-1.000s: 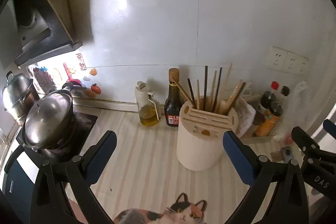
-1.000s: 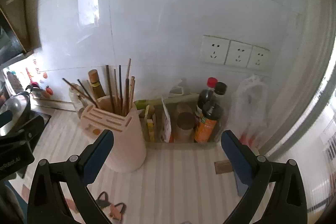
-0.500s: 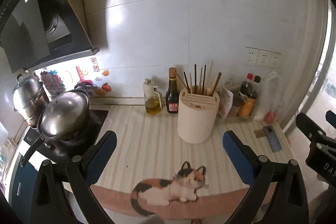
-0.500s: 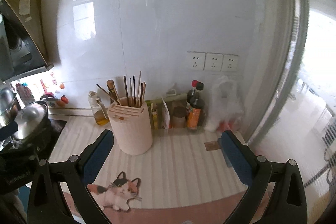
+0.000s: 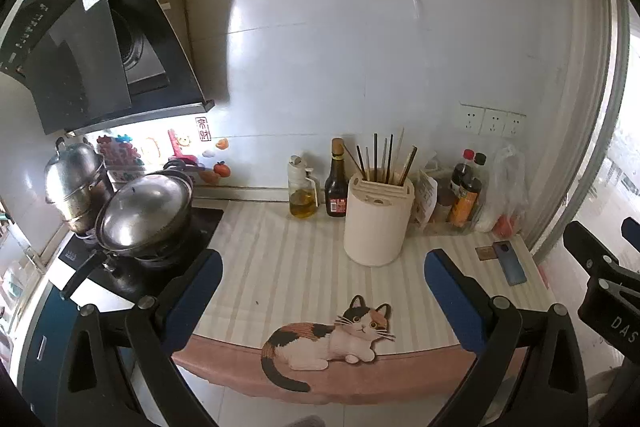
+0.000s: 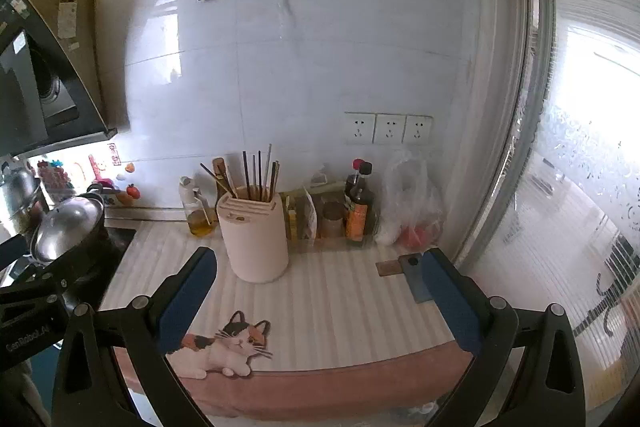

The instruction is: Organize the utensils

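Facing "DAS"-marked right hand-held gripper (image 5: 612, 291)

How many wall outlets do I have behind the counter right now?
3, side by side in one row on the white wall: left outlet, middle outlet, right outlet, above the bottles and plastic bag.

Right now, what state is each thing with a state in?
left gripper: open, empty
right gripper: open, empty
utensil holder: upright, chopsticks standing in it
wok: lid on
steamer pot: lid on
soy sauce bottle: upright, capped
oil bottle: upright
phone: lying flat
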Demonstrator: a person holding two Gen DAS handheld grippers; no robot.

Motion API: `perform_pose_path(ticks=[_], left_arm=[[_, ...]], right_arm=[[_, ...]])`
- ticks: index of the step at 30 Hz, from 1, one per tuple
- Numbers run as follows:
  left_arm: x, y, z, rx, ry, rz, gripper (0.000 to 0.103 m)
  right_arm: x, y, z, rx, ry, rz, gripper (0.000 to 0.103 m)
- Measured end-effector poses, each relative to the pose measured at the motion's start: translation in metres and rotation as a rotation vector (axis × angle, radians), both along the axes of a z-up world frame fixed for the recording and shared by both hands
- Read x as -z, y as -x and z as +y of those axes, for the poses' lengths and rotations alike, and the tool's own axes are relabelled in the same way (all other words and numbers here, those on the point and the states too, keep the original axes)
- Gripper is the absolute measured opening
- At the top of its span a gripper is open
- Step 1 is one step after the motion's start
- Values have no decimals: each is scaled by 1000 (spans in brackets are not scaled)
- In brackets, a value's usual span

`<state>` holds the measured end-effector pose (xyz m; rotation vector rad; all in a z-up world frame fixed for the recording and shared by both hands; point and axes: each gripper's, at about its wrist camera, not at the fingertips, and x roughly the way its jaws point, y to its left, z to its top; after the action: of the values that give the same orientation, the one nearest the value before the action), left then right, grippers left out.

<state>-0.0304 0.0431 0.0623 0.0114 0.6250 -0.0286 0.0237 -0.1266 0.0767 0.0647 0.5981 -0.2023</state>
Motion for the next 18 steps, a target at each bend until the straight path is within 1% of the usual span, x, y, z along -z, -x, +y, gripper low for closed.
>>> perform_pose_path(ticks=[4, 18], left_arm=[[0, 5, -3, -10, -9, -12, 103], [-1, 5, -8, -20, -21, -11, 103]], right_arm=[[-5, 4, -1, -9, 8, -20, 103], [2, -3, -8, -24, 4, -10, 103]])
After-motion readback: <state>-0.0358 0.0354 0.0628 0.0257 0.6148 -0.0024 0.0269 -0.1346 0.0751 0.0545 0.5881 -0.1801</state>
